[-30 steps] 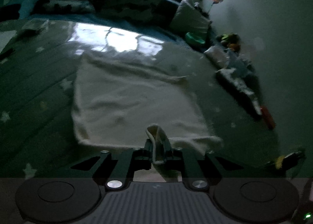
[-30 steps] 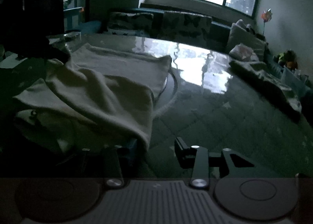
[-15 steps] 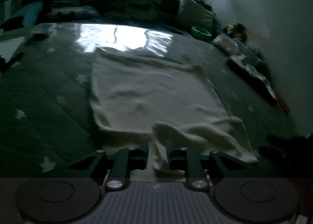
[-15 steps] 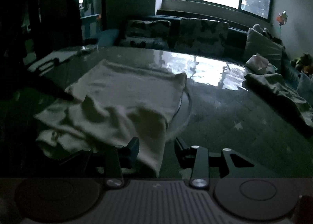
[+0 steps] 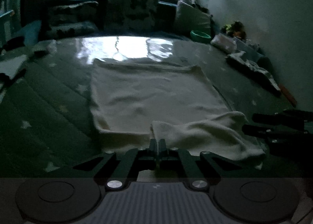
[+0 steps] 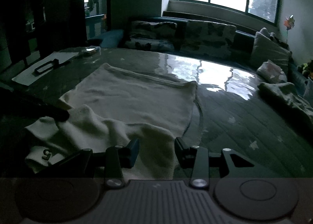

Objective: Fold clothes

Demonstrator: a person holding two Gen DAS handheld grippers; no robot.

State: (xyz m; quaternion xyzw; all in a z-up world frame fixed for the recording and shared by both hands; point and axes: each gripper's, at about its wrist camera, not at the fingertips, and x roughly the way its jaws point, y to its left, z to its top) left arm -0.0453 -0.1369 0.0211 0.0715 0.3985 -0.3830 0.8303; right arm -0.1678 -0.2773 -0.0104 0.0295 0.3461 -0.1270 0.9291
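The left tongs (image 5: pixel 158 142) are clenched; their jaws have just been closing and stand pressed together at the near edge of the cream garment (image 5: pixel 148 94), with no cloth clearly between them. The garment lies spread on the dark green star-patterned mat (image 5: pixel 49 106) ahead of both tongs, its near part rumpled into a fold between them. The right tongs (image 6: pixel 156 145) are released: the jaws stand apart over the near corner of the garment (image 6: pixel 133 106), and the pads do not press on it. To their right, a second crumpled cloth (image 6: pixel 283 94) lies well apart.
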